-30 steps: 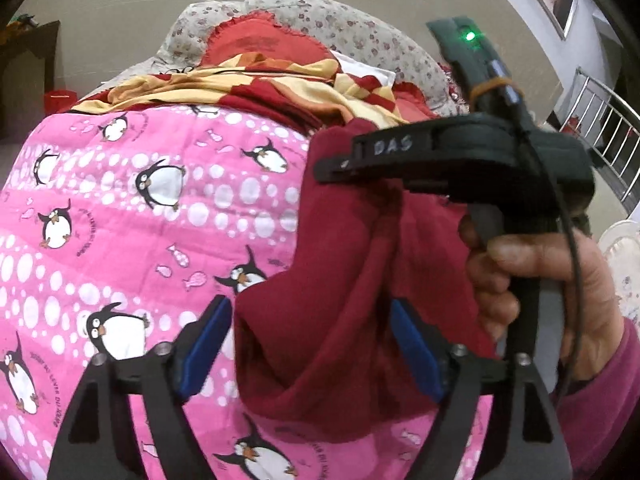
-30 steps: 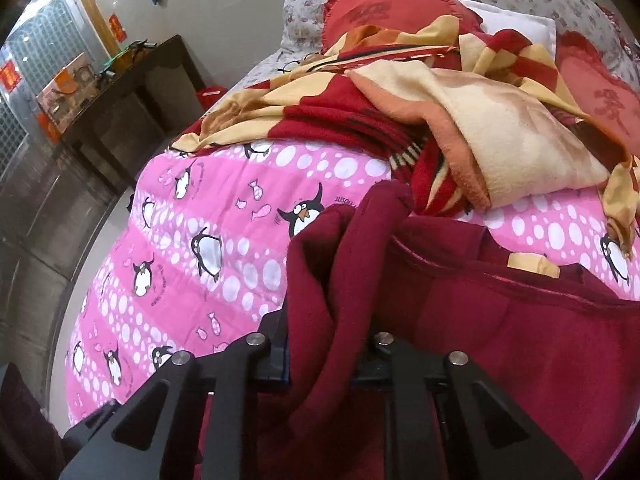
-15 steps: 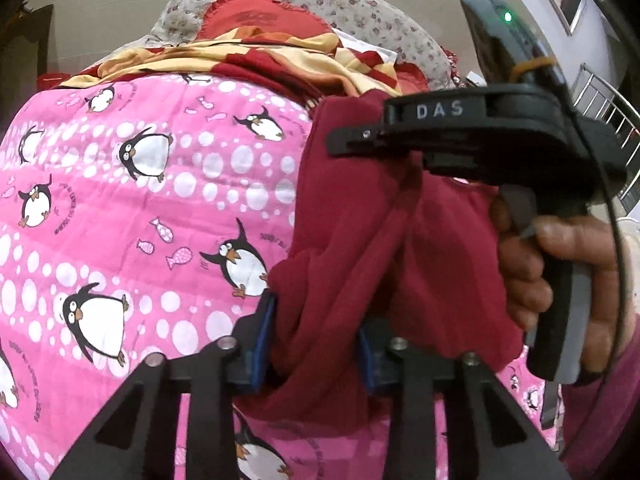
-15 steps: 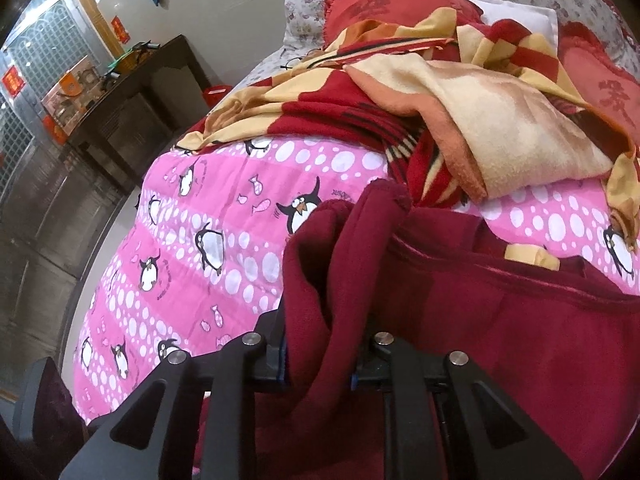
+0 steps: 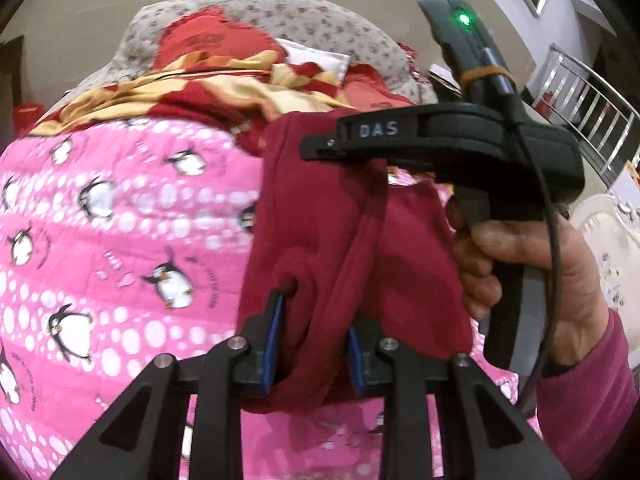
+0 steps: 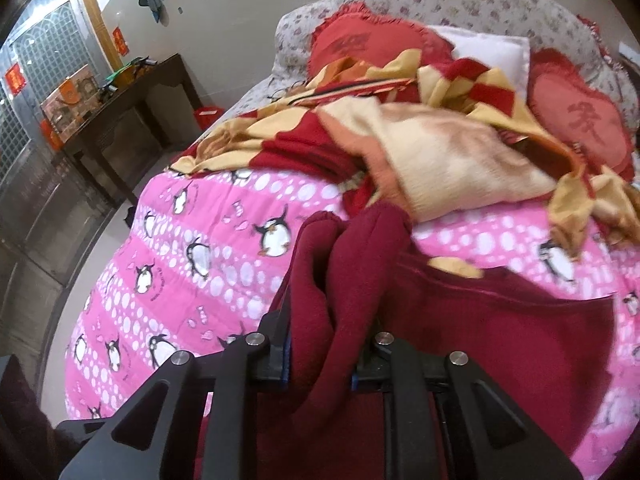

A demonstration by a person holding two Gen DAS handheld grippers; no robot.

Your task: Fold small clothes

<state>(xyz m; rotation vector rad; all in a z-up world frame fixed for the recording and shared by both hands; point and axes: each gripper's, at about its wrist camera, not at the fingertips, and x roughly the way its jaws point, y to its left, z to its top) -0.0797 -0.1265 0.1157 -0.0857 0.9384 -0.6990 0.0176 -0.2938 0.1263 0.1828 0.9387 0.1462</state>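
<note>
**Left wrist view: both tongs pinch one dark red garment above the penguin quilt**

The left gripper (image 5: pixel 314 344), black with blue pads, is closing on a bunched fold of the dark red fleece-like garment (image 5: pixel 340 248), cloth pressed between its jaws. The garment hangs over the near part of the pink quilt printed with penguins and white dots (image 5: pixel 120 220). Beside it the right gripper (image 5: pixel 320 148), marked "DAS", is held by a hand (image 5: pixel 528 272) in a pink sleeve and clamps the garment's upper edge. In the right wrist view its fingertips are buried in thick folds. A red-and-yellow checked blanket (image 6: pixel 440 152) lies crumpled toward the quilt's far edge; motion blur softens its pattern.
</note>
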